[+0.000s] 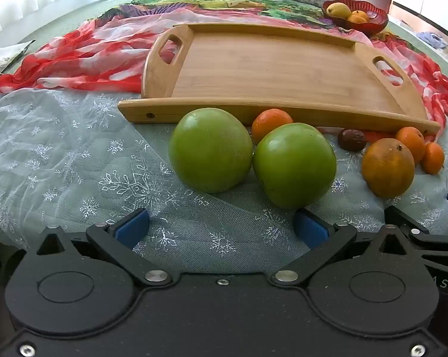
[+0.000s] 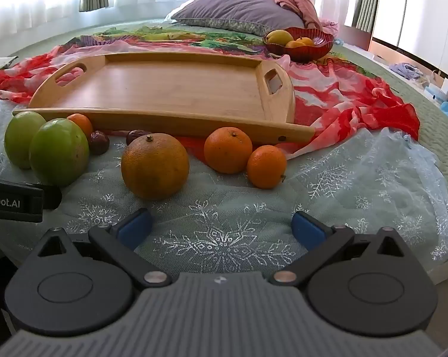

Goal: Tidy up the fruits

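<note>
On the snowflake-patterned gauze (image 2: 357, 178) spread over the bed, the fruit lies in a loose row along the near rim of the wooden tray (image 2: 170, 89), which holds nothing. From the left there are two green apples, the far-left apple (image 1: 210, 150) touching the second apple (image 1: 293, 165); one small orange (image 1: 271, 123) sits behind them against the tray. Next, the right wrist view shows two dark dates, the left date (image 2: 98, 142) and the right date (image 2: 137, 135), whereas the left wrist view shows only one. Then comes the large dull orange (image 2: 154, 166), and past it a medium orange (image 2: 228, 150) touching a smaller orange (image 2: 267, 166), making four oranges in all. Far back on the right, a red bowl (image 2: 322, 43) holds a yellow pear and what look like two or three small orange fruits. The left gripper (image 1: 222, 227) hovers low in front of the apples, its blue fingers spread wide and holding nothing. The right gripper (image 2: 221, 227) is likewise spread wide and empty, facing bare gauze right of the large orange. Only the right wrist view shows the blue clutter beside the bed at far right.
</note>
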### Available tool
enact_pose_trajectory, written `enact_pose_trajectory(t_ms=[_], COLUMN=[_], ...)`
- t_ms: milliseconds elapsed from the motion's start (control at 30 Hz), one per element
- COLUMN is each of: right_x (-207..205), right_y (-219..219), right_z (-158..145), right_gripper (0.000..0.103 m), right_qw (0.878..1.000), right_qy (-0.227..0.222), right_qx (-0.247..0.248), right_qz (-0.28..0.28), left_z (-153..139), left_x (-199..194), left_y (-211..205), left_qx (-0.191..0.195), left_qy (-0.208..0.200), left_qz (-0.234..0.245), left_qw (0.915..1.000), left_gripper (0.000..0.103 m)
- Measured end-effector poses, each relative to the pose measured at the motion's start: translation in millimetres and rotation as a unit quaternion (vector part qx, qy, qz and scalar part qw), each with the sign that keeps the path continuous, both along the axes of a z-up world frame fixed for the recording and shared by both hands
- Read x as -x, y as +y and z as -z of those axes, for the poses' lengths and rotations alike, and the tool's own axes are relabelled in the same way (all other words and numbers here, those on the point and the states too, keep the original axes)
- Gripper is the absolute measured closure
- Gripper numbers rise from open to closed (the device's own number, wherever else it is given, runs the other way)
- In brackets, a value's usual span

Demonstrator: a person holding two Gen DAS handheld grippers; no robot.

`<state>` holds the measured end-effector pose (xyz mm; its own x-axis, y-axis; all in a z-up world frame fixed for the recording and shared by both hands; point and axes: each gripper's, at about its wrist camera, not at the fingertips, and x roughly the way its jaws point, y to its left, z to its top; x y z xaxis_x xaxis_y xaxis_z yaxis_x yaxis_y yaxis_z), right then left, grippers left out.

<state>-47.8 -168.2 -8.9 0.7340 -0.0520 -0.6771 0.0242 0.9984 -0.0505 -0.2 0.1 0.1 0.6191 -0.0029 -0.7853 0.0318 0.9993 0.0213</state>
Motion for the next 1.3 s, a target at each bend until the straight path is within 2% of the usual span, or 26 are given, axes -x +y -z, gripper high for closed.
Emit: enact_pose_trajectory(t_ms=[1300], right_x=[0.5], right_y=[1.1], right_z=[0.9], right_gripper=[0.0], right_qw=[1.0], right_qy=[0.0], right_qx=[0.004], right_qz=[-0.001], left_z=[-2.2], left_x=[1.9], left_y=[-0.5], left_qx=[-0.007], left_qy=[0.002], left_qz=[0.0], left_qw=[1.0], left_gripper=[0.0])
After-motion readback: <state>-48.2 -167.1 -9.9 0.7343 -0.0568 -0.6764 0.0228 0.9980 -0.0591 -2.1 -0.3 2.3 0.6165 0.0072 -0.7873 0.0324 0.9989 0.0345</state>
